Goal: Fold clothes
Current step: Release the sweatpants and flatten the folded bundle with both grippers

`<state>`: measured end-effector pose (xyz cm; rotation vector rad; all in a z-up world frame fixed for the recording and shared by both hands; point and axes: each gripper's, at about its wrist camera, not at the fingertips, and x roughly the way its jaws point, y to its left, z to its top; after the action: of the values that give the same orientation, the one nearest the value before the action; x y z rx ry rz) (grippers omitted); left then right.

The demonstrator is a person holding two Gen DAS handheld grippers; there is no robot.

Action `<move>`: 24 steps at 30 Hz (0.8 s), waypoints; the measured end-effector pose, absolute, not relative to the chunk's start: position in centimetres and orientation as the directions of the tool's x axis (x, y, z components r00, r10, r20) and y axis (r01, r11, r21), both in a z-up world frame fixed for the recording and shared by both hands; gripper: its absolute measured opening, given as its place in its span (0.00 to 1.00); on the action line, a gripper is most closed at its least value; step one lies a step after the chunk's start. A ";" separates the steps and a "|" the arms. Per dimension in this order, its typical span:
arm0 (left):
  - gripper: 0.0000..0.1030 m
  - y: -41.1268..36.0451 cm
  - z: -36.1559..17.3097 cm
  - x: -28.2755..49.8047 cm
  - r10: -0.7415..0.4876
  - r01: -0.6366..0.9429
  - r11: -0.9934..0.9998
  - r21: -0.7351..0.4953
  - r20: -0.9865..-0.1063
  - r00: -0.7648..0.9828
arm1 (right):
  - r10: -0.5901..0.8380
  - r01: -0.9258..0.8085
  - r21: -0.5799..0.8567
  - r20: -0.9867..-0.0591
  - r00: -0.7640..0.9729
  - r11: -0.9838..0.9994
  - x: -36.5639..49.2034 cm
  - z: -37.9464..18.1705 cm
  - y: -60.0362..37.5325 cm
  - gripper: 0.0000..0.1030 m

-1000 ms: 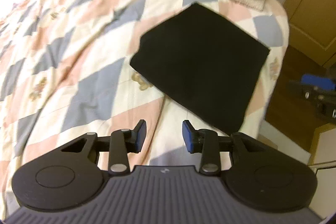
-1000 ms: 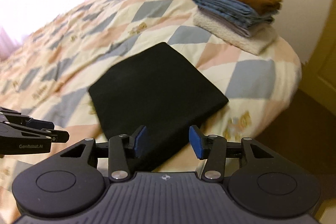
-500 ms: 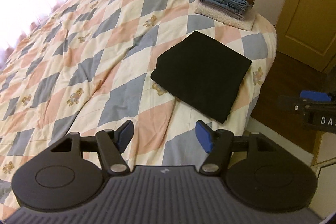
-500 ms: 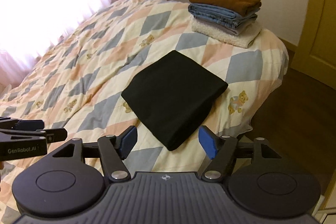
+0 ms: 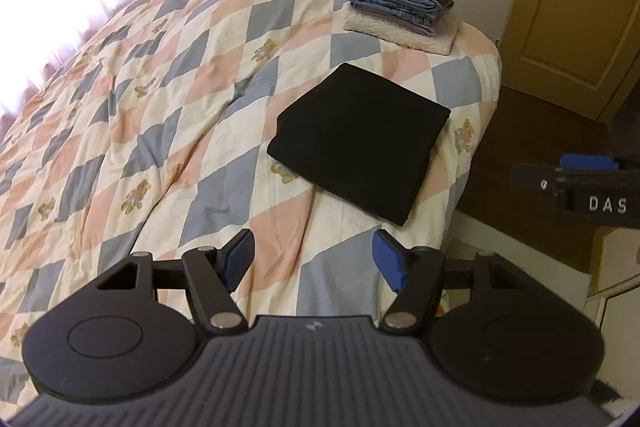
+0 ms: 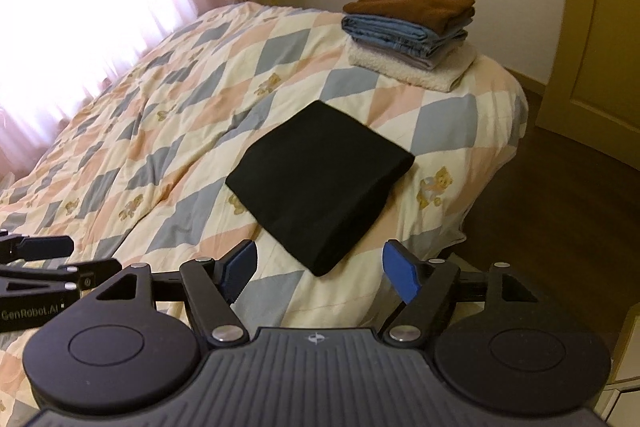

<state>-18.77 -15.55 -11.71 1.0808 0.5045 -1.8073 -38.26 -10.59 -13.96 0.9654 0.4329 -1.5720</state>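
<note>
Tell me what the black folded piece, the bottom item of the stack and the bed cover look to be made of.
Black folded garment: smooth matte knit, probably cotton jersey; flat, no sheen, soft rounded fold edge.
Cream bottom layer of the stack: nubby pile, looks like terry or fleece.
Quilt: thin woven fabric, likely cotton, printed with diamonds and bears; stitched lines and soft creases suggest light padding.

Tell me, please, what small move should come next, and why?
Probably bring the open right gripper forward to the near corner of the black garment and grasp it, to lift it onto the stack. The garment already lies folded square on the bed, both grippers are empty, and the left gripper is open too.
</note>
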 end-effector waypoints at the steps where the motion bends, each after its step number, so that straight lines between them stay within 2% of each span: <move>1: 0.60 -15.7 -11.6 -19.1 -0.510 0.872 -0.477 0.110 -0.843 -0.172 | -0.635 0.939 0.235 -0.773 0.022 -0.253 -38.5 -13.8 -10.7 0.72; 12: 0.60 -20.1 -13.4 -23.7 -0.497 0.907 -0.411 0.097 -0.857 -0.133 | -0.597 0.956 0.224 -0.799 0.068 -0.191 -42.4 -14.9 -15.5 0.73; 24: 0.60 -27.1 -14.4 -29.4 -0.462 0.990 -0.105 0.093 -0.886 0.034 | -0.491 0.967 0.197 -0.834 0.252 0.162 -47.9 -14.7 -27.0 0.73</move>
<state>-29.39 -27.14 -14.39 0.9649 0.7434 -1.4385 -47.94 -26.98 -14.66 0.8459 0.7014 -1.1712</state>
